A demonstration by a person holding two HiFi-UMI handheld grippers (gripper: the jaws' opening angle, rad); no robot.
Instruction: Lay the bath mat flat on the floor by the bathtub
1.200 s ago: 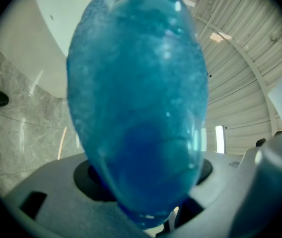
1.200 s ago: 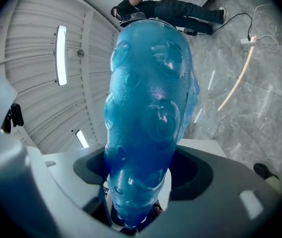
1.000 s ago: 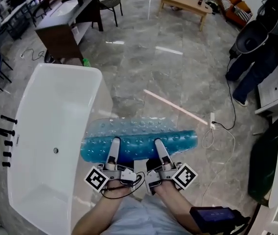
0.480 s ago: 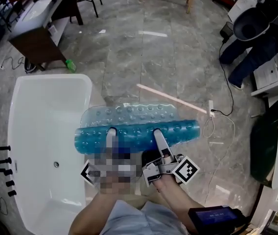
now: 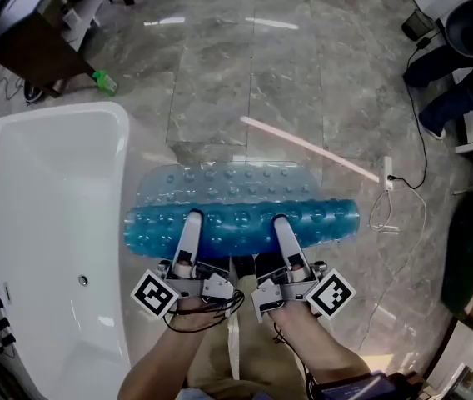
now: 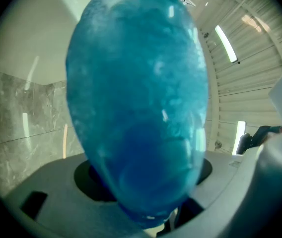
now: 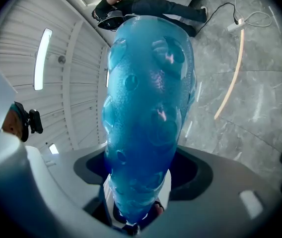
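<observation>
Head view shows the blue bath mat (image 5: 238, 213) folded along its length and held off the grey marble floor (image 5: 286, 82), its left end reaching over the rim of the white bathtub (image 5: 45, 223) at 9 o'clock. The left gripper (image 5: 191, 220) clamps the mat's near edge at about 7 o'clock of the mat, and the right gripper (image 5: 280, 223) clamps it at about 5 o'clock. In each gripper view the bubbled blue sheet fills the gap, jaws pressed on its thick fold. A white cable (image 5: 386, 198) lies on the floor at 3 o'clock, and a pale pink strip (image 5: 303, 147) at 1 o'clock.
</observation>
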